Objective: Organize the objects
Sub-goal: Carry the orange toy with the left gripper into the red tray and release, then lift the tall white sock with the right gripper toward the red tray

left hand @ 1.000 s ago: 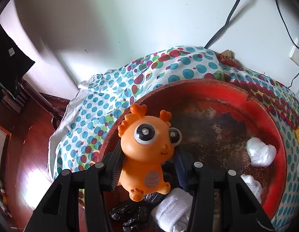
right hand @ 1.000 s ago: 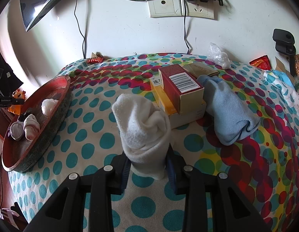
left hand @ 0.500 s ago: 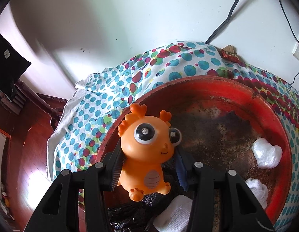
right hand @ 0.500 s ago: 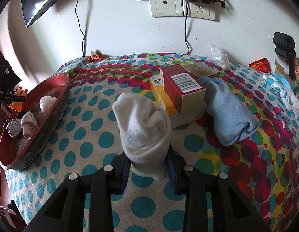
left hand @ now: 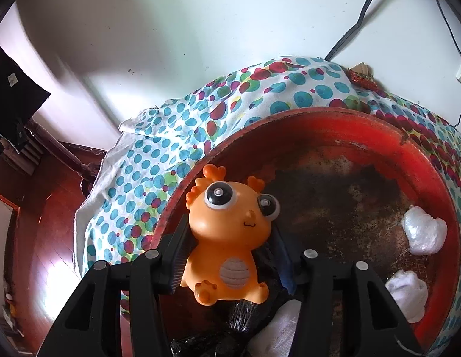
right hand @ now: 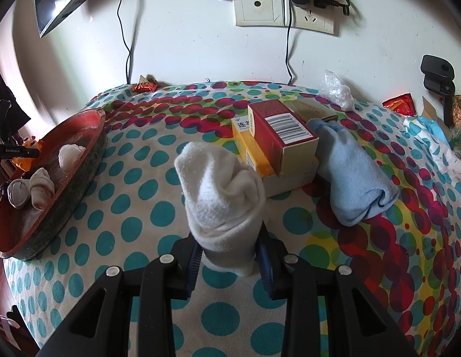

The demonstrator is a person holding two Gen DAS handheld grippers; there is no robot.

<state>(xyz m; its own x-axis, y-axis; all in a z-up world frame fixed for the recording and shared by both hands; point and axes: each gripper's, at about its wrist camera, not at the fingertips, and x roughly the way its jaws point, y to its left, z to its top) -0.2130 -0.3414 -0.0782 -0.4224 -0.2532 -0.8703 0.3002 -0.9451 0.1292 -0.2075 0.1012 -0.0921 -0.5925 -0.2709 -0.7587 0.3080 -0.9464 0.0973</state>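
- Change: left gripper [left hand: 230, 255] jaws are opening around the orange rubber dragon-like toy with big eyes [left hand: 230, 235]. Versus a second ago the toy leans over and a gap shows on its right side; left pad [left hand: 179, 255] looks still against it, so it's mid-release, not clearly free.
- Toy also sits lower over the tray floor than before, near the tray's left rim. Judgement: toy drop-off nearly done; next is backing the left gripper out.
- Right gripper [right hand: 229, 255]: unchanged from earlier, clamped on the rolled white terry sock [right hand: 221, 196], held above the polka-dot tablecloth [right hand: 135, 223]. Likely next item for the tray.
- Container: large round red lacquered tray with worn dark floor [left hand: 334, 128], at the table's left end. Contents, big to small: the toy, a white folded cloth [left hand: 278, 330] at bottom edge, crumpled black plastic [left hand: 242, 315], two white knotted bundles [left hand: 423, 232].
- Not in tray: stack of cardboard boxes [right hand: 278, 145] and a light-blue rolled sock [right hand: 352, 175], both on the cloth.
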